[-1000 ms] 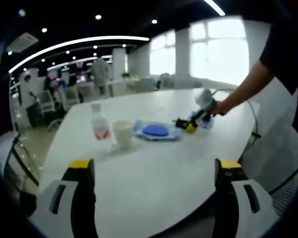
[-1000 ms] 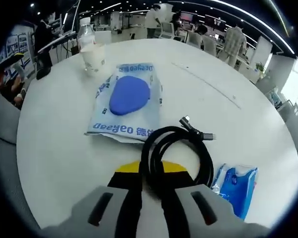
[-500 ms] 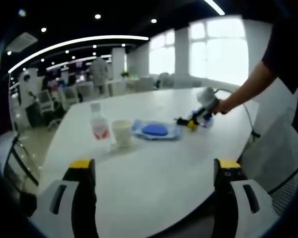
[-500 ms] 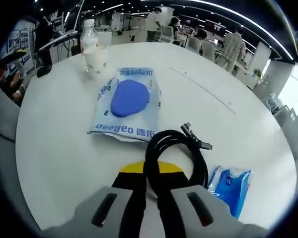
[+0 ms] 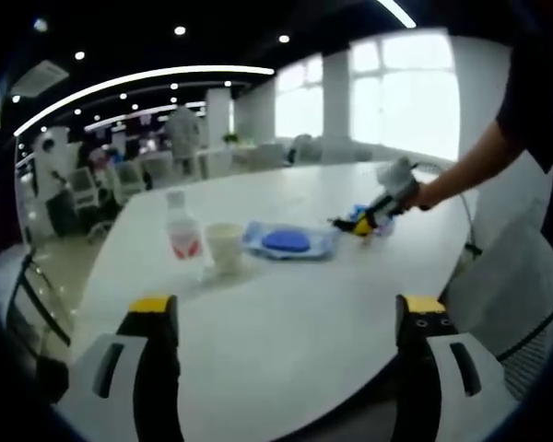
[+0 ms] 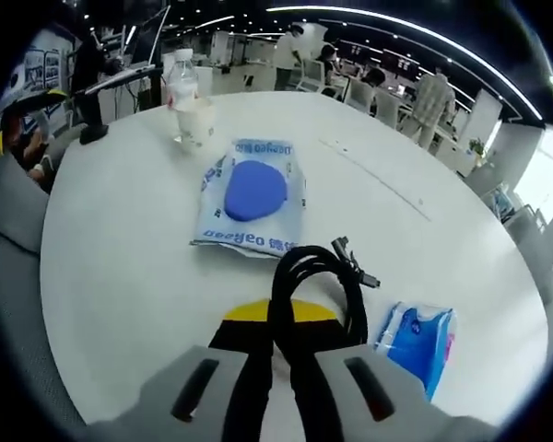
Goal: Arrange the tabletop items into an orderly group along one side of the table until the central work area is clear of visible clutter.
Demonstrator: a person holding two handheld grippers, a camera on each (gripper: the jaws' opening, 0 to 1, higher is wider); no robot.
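On the white table [image 5: 286, 322], as the left gripper view has it, the things lie in a loose row across the middle of the surface. Going left to right: a clear water bottle [image 5: 182, 232] with a red label stands upright, and just beside it, near touching, stands a white paper cup [image 5: 225, 246]. Next comes a flat white-and-blue packet [image 5: 288, 241] with a blue oval on it, lying a little apart from the cup. Further right, toward the surface's right edge, the right gripper [image 5: 361, 224] comes into this view, held by a person's hand [image 5: 422, 193], with the black cable [image 5: 343, 222] at its tip. The left gripper [image 5: 286, 318] hangs above the near edge, its jaws spread wide apart with nothing between them.

From the right gripper view, the bottle [image 6: 182, 81] and cup [image 6: 195, 120] stand together near the far left edge of the table [image 6: 111, 239]. The packet [image 6: 254, 195] lies flat toward the middle. Nearer the camera, the coiled black cable [image 6: 315, 276] loops up off the surface, its plug ends pointing toward the right; the right gripper [image 6: 278, 343] is clenched on the near part of the coil. Just right of the cable lies a blue tissue pack [image 6: 415, 335], flat on the surface near its right edge.
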